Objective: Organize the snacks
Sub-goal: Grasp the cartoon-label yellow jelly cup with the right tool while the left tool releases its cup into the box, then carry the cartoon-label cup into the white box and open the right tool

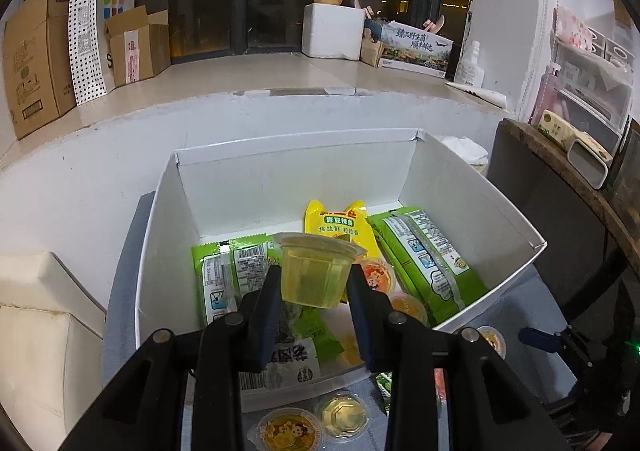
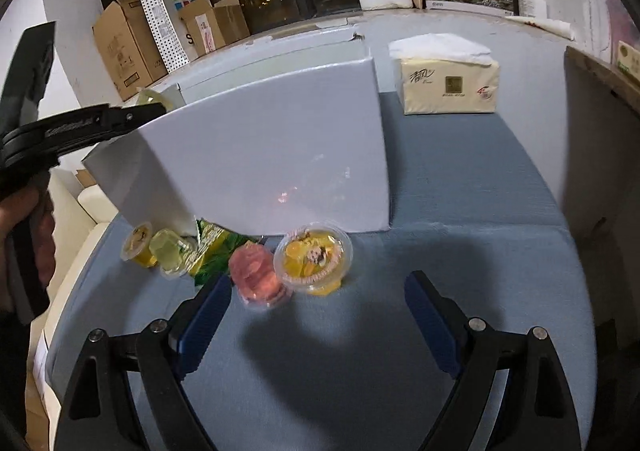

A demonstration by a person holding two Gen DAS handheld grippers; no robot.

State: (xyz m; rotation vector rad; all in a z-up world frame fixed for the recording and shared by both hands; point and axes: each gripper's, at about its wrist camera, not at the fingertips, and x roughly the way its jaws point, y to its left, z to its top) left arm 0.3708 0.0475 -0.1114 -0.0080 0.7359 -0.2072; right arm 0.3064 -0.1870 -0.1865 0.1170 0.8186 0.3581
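Blue-covered desk (image 2: 460,191) under dark window. Left hand-held gripper (image 1: 314,283) clamped on clear jelly cup (image 1: 316,271) above white box (image 1: 168,211); light, slick, squashable, best pinched mid-wall. Right hand-held gripper (image 2: 318,315) wide, empty, near orange cup (image 2: 314,257).

Probably a home room, cardboard boxes (image 1: 36,55) on window ledge, tissue pack (image 2: 450,85), sofa cushion (image 1: 36,335)

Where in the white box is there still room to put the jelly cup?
The white box has bare floor at the back, between its far wall and the yellow packet. The near half is crowded with green packets and jelly cups. The left gripper holds the yellow jelly cup above them.
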